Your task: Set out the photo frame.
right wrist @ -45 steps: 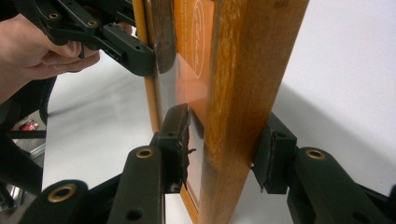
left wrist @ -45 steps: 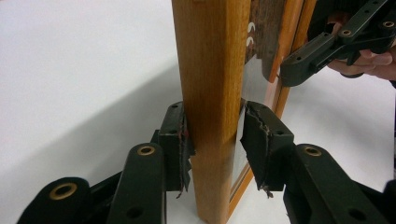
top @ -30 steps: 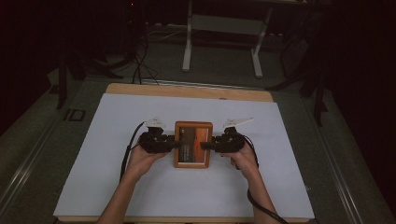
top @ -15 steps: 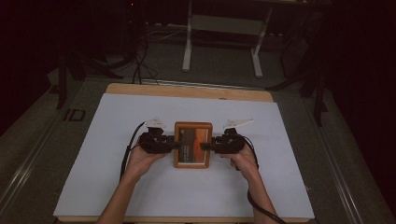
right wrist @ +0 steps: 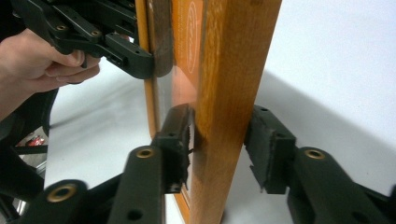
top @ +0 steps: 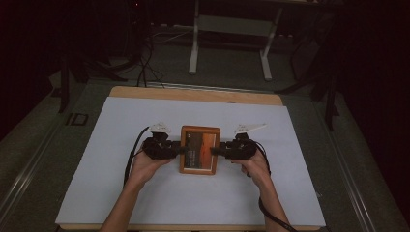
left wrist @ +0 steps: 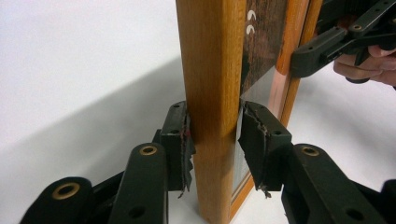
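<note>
A wooden picture frame [top: 199, 150] with an orange and dark print lies level over the white sheet [top: 121, 140], between my two grippers. My left gripper [top: 178, 150] grips its left rail: in the left gripper view both pads [left wrist: 183, 140] press the wood [left wrist: 212, 70]. My right gripper [top: 218, 151] takes the opposite rail, and its jaws have just been closing. Its inner pad [right wrist: 183, 140] touches the glass side and the outer one sits against the back of the wood [right wrist: 233, 70]. Each gripper view also shows the other gripper [left wrist: 327, 46] [right wrist: 116, 46] clamped on the far rail.
The white sheet covers a wooden table [top: 193, 94]. Cables trail from both grippers across the sheet. On the dark floor behind the table stand a white stand [top: 196, 43] and loose cords. Wide bare sheet lies left, right and in front of the frame.
</note>
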Tool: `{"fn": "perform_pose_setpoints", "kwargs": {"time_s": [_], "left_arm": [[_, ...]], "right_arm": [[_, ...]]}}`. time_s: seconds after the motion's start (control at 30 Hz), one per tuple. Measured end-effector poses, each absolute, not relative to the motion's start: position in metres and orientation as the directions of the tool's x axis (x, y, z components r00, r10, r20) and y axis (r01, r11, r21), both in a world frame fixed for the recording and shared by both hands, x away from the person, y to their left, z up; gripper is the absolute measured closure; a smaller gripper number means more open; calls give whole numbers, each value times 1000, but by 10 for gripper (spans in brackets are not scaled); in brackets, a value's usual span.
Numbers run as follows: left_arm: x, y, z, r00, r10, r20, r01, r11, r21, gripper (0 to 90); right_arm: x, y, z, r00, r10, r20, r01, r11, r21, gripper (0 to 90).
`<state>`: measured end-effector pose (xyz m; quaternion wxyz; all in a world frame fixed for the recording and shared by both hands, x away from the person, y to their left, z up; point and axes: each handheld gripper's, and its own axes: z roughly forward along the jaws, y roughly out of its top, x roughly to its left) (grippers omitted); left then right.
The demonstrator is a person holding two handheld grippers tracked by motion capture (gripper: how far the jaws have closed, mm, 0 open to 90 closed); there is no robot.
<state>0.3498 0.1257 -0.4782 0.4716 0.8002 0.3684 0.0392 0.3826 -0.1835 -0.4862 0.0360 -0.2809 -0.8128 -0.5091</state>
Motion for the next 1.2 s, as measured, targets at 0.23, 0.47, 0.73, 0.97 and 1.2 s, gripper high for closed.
{"fn": "perform_pose_setpoints", "kwargs": {"time_s": [0.23,0.47,0.73,0.97,1.2], "left_arm": [[348,127,-478,727,625,-283,553,-289,781,649],[346,128,-477,731,616,-293,553,-284,784,569],[339,138,-473,721,624,-301,556,-262,789,530],[325,149,-472,705,664,-248,530,-262,806,506],[309,166,-479,663,719,-207,526,-251,812,492]], "right_arm": [[383,-182,-484,-846,421,328,480,333,811,636],[381,-184,-484,-846,422,327,481,339,809,611],[376,-192,-482,-845,432,314,481,361,799,555],[367,-204,-478,-836,460,299,481,351,804,512],[354,-225,-480,-810,514,283,494,336,802,488]]}}
